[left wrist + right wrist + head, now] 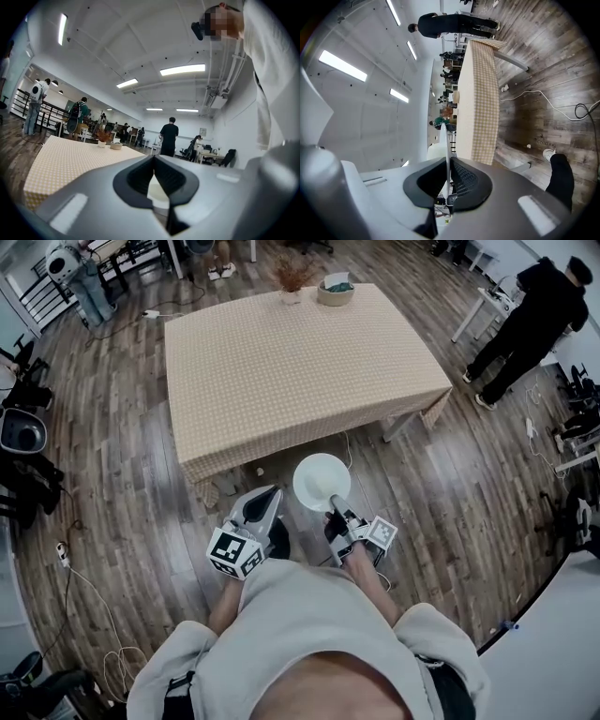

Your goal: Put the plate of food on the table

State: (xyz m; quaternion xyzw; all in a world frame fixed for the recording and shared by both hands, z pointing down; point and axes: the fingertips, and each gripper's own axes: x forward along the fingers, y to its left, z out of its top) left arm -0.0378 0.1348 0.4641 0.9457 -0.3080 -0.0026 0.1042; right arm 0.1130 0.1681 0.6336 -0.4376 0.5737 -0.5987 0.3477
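Plate [322,480]: white, off the table [281,362], held over the wood floor [441,512] just short of the table's near edge. Contents unclear, possibly bare. Right gripper [336,515] is clenched on the plate's near rim. Left gripper [267,493], just beside the plate, has its jaw tips together with nothing between them.

The near, left and right parts of the table [281,371] are bare, open to a reach over its near edge. A potted plant [292,279] and a bowl [336,292] stand at its far edge. A person in black [525,324] stands beyond its right side.
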